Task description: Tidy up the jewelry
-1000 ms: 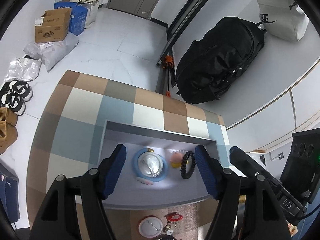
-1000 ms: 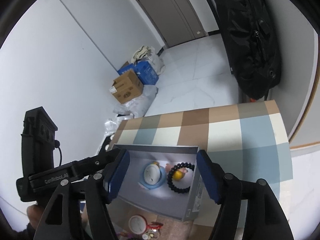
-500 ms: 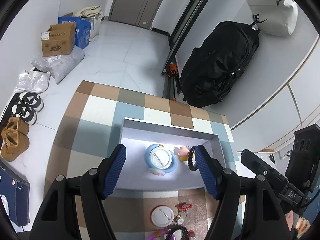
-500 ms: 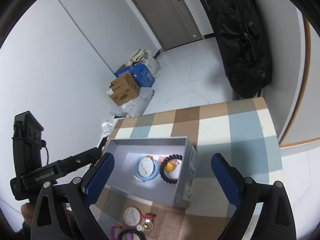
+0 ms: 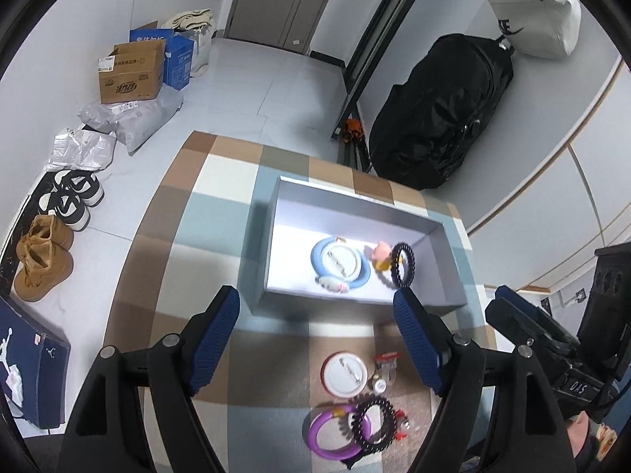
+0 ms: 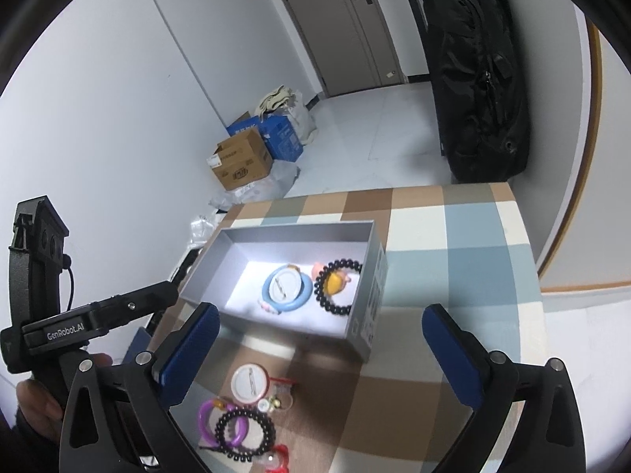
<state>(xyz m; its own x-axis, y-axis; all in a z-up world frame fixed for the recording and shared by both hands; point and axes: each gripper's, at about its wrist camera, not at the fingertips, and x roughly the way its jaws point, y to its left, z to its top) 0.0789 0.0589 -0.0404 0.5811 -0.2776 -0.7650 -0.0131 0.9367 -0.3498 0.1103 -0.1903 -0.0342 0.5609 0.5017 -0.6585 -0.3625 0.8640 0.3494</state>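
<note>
We hold both hand-held grippers, left (image 5: 315, 339) and right (image 6: 319, 351), released and empty, jaws just widened; reaching for the tangled bracelets (image 6: 232, 427) near the bench's (image 6: 453, 236) front edge could snag several at once.

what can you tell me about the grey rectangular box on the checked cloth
The grey rectangular box is open-topped and shallow, and looks like matt cardboard, with small printing on its outer side wall. It sits flat on the checked cloth. Inside, toward one end, lie a round blue-rimmed badge, a black bead bracelet and a small pink and yellow figure that the bracelet rings. The rest of its floor is bare. Neither gripper touches it.
</note>
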